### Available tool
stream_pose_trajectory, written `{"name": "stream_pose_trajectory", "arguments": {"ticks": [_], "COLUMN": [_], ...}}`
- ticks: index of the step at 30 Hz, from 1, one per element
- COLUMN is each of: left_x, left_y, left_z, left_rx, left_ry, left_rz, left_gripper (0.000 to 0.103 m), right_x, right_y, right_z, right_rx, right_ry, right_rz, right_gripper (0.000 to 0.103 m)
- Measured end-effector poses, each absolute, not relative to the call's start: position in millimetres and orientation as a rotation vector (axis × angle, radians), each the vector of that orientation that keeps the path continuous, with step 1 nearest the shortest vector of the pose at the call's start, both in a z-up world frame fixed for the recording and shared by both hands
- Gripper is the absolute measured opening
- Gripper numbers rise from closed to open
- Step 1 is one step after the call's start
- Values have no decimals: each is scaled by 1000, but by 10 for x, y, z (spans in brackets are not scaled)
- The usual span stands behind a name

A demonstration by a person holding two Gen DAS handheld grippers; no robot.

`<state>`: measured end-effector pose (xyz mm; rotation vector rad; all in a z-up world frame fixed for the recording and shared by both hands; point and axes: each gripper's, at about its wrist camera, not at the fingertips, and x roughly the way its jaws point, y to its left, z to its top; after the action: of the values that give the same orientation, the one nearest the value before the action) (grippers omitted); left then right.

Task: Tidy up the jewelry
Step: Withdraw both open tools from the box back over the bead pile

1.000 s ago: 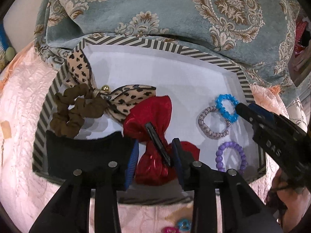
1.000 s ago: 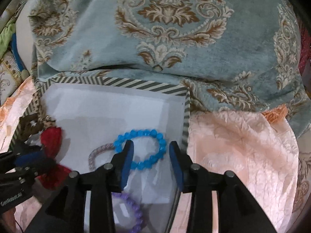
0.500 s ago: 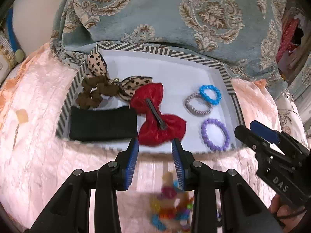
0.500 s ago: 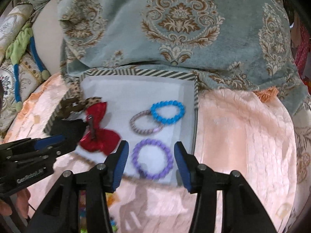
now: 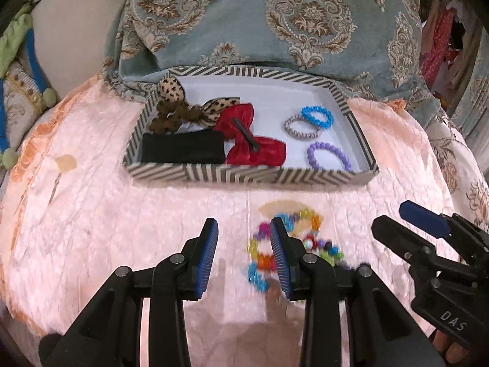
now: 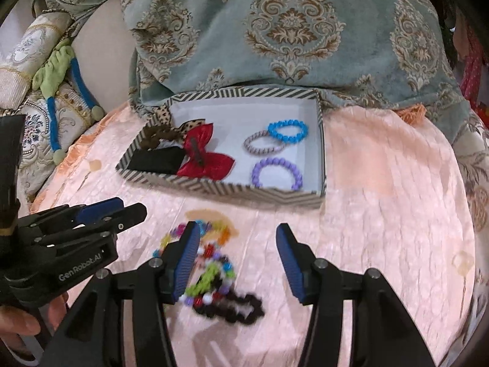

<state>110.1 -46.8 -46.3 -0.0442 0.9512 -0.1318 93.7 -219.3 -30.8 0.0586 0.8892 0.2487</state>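
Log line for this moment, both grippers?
left gripper: open, empty | right gripper: opening, empty | bracelet pile: on cloth, outside box

Glossy red bow (image 5: 251, 140); shiny plastic bead bracelets (image 6: 276, 172); crinkled satiny peach cloth (image 5: 122, 214).

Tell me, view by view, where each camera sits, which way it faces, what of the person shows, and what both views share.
Left wrist: on the left gripper, angled down over the pink cloth toward the striped box; the right gripper and fingertips show at right.
Right wrist: on the right gripper, jaws opening with nothing between them, facing the same box; the left gripper and a hand show at left.
Shared: the box, its blue bracelet, red bow, and the loose bead pile.
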Motion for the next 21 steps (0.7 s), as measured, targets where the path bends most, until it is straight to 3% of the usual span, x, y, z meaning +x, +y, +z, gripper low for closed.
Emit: {"name": "stream_pose_trajectory", "arguments": {"ticks": [21], "left_x": [446], "left_y": [-497], "left_z": [-231], "left_rx": [-8], "left_ry": [863], "left_rz": [-102], "left_gripper": [19], "right_x": [282], "right_y": [-2234], "right_z": [-168], "right_rx": [78], "right_ry": [867], "right_rz": [251], "right_gripper": [59]}}
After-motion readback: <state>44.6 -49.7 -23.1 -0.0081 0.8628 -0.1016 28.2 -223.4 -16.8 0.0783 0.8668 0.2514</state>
